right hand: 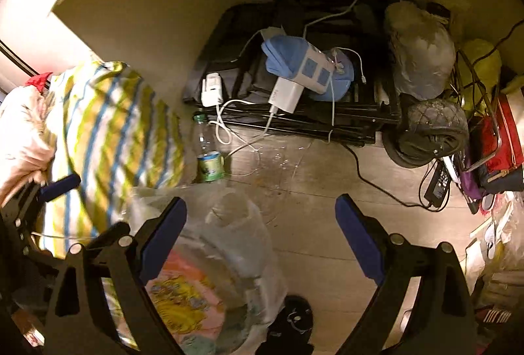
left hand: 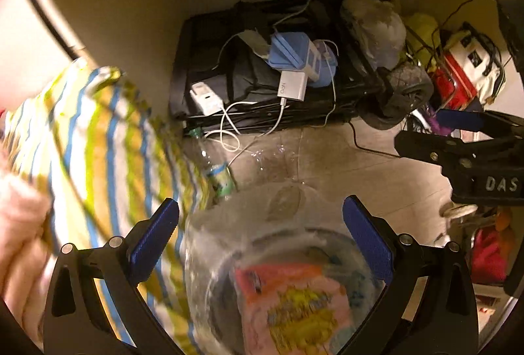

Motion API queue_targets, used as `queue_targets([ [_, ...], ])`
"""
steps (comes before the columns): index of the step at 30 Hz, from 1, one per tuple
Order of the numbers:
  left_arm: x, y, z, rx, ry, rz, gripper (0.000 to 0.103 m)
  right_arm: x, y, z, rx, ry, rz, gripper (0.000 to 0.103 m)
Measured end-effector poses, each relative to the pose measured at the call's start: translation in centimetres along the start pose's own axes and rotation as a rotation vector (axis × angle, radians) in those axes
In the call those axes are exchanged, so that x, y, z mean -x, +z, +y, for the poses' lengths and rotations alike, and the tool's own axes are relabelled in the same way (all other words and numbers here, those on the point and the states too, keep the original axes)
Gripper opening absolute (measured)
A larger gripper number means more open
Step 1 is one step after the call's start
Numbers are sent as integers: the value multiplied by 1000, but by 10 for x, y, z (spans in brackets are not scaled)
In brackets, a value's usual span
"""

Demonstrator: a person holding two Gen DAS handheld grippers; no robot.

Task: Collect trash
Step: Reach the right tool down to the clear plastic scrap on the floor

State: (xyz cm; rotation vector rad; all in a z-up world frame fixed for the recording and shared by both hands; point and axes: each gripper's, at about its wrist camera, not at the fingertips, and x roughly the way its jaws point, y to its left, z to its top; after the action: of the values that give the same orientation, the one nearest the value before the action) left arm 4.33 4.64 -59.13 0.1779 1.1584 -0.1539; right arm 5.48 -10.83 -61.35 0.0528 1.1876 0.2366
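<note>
Next trash item looks like the plastic bottle (right hand: 209, 155) on the floor. It lies ahead of both my grippers and to their left, against the edge of the striped bedding (right hand: 108, 132), just in front of the black folded cart (right hand: 294, 122). Long axis runs away from me: green cap at the far end by the white cables, labelled body nearer me.

Clear trash bag (right hand: 229, 257) sits right under my jaws, open mouth up, with a pink and yellow wrapper (right hand: 183, 292) inside.

Right gripper (right hand: 261, 237): jaws spread wide, nothing between the pads; the bag is below them, not pinched. From here the bottle is up and left of the left pad, well apart, with floor between.

Left gripper (left hand: 261, 239): jaws also wide, holding nothing as far as I can tell; the bag rim lies between the fingers but I see no pad pressing on it. In this view the bottle (left hand: 217, 168) is just ahead of its left pad, partly behind the bedding.

Judgement: left gripper is nearer. Approach needs jaws turned across the bottle's axis, closing on the labelled body.
</note>
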Motion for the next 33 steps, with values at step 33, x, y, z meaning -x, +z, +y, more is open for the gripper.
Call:
queue_targets([
  [33,-292,26,-28,-635,-126,211,97,-307,-37,-52,62,129,197,89],
])
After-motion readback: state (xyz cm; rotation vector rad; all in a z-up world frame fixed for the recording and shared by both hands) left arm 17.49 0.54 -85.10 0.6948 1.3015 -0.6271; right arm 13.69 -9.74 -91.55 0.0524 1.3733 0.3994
